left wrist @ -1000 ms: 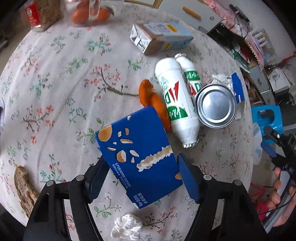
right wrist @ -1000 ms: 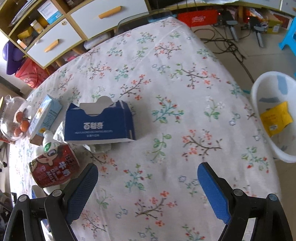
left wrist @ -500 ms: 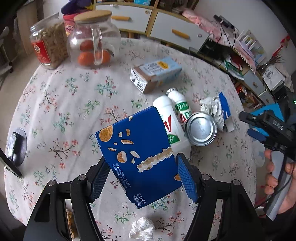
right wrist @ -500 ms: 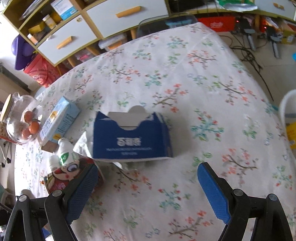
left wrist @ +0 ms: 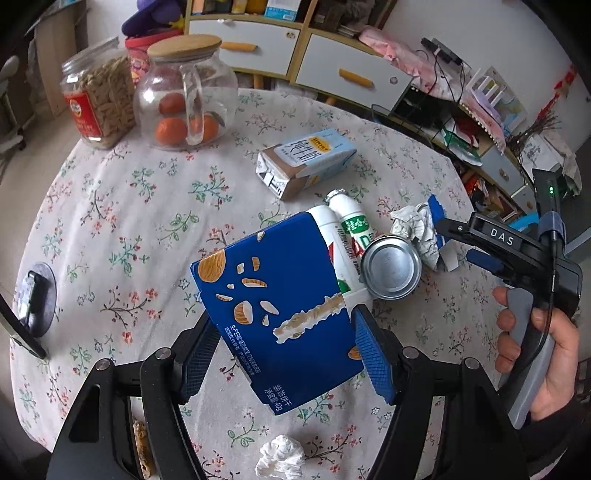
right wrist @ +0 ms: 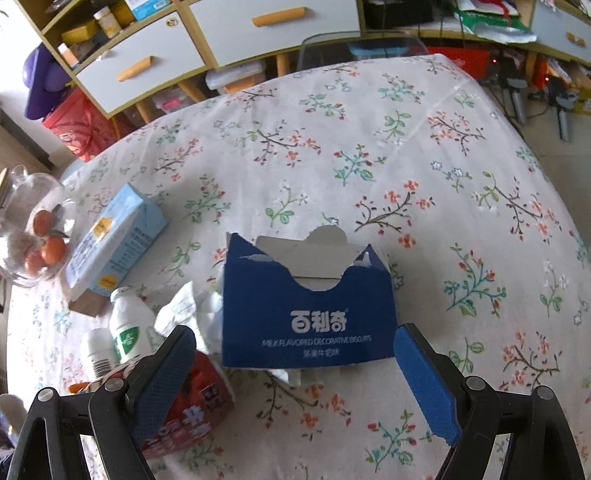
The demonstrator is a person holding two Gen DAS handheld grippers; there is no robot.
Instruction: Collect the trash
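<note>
My left gripper (left wrist: pixel 286 350) is shut on a blue biscuit box (left wrist: pixel 280 306) and holds it above the floral table. Under and beyond it lie two white drink bottles (left wrist: pixel 347 229), a red milk can (left wrist: pixel 391 267), crumpled paper (left wrist: pixel 415 229) and a light-blue milk carton (left wrist: pixel 306 158). My right gripper (right wrist: pixel 295 373) is open, its pads either side of a torn-open blue box (right wrist: pixel 306 314) that lies on the table. The right gripper also shows in the left wrist view (left wrist: pixel 476 243), held in a hand.
A glass jar of oranges (left wrist: pixel 186 92) and a jar of snacks (left wrist: pixel 99 99) stand at the table's far left. A white tissue ball (left wrist: pixel 280 456) lies near the front edge. A phone on a round stand (left wrist: pixel 35 299) sits left. Drawers (right wrist: pixel 236 33) stand beyond the table.
My left gripper has lifted the blue biscuit box up and back from the table. My right gripper has moved in towards the torn blue box, which now sits between its pads.
</note>
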